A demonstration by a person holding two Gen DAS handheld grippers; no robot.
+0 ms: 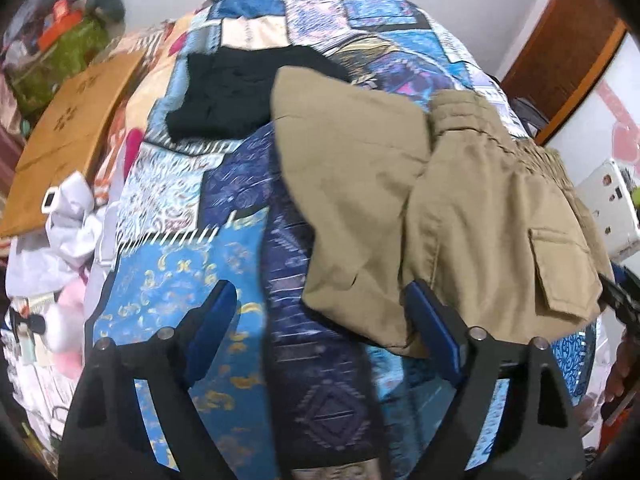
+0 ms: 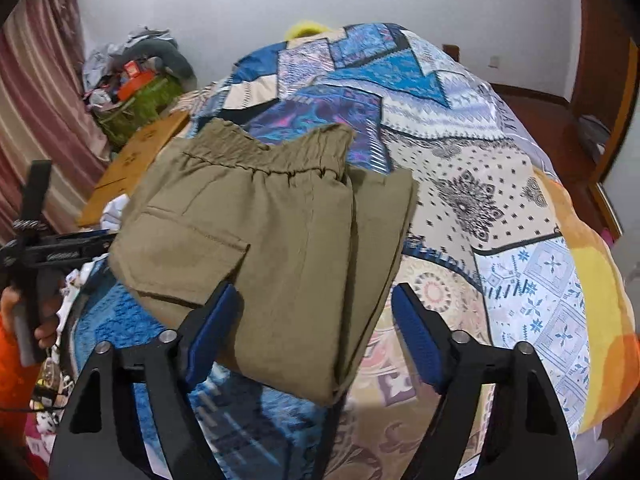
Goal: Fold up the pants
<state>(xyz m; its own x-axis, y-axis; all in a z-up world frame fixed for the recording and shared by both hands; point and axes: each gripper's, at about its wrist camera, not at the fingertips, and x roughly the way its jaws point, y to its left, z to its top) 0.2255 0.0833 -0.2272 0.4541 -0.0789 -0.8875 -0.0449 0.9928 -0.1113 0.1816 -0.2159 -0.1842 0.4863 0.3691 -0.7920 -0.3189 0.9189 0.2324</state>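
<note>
Khaki pants (image 2: 272,236) folded into a compact stack on the patchwork bedspread (image 2: 480,168); elastic waistband toward 12 o'clock in the right wrist view, flap pocket facing up on the 9 o'clock side, folded leg edge along the 3 o'clock side. Right gripper (image 2: 316,328) angled down over the near edge of the stack, fingers (image 2: 416,332) spread wide; near corner of the khaki cloth lying between them, left blue pad just at the fabric, right pad over bare bedspread and apart from the cloth. No pinch seen. Left gripper (image 1: 324,328) angled down beside the pants, fingers (image 1: 212,320) likewise spread; dark blue quilt panel in the gap, right pad just beside the lower edge of the khaki stack at about 3 o'clock, contact not determinable through motion blur. In the left wrist view, pants occupying the 1 to 3 o'clock sector, waistband at the upper right, pocket flap at lower right. Black garment (image 1: 240,92) lying flat on the bedspread at 11 o'clock, partly overlapped by the khaki leg edge. Cardboard box (image 1: 68,136) off the bed edge at 9 to 10 o'clock, white crumpled cloth (image 1: 72,220) below it. Person's hand (image 2: 24,312) gripping the other tool's handle at 9 o'clock in the right wrist view. Striped curtain (image 2: 36,92) at 10 o'clock.
</note>
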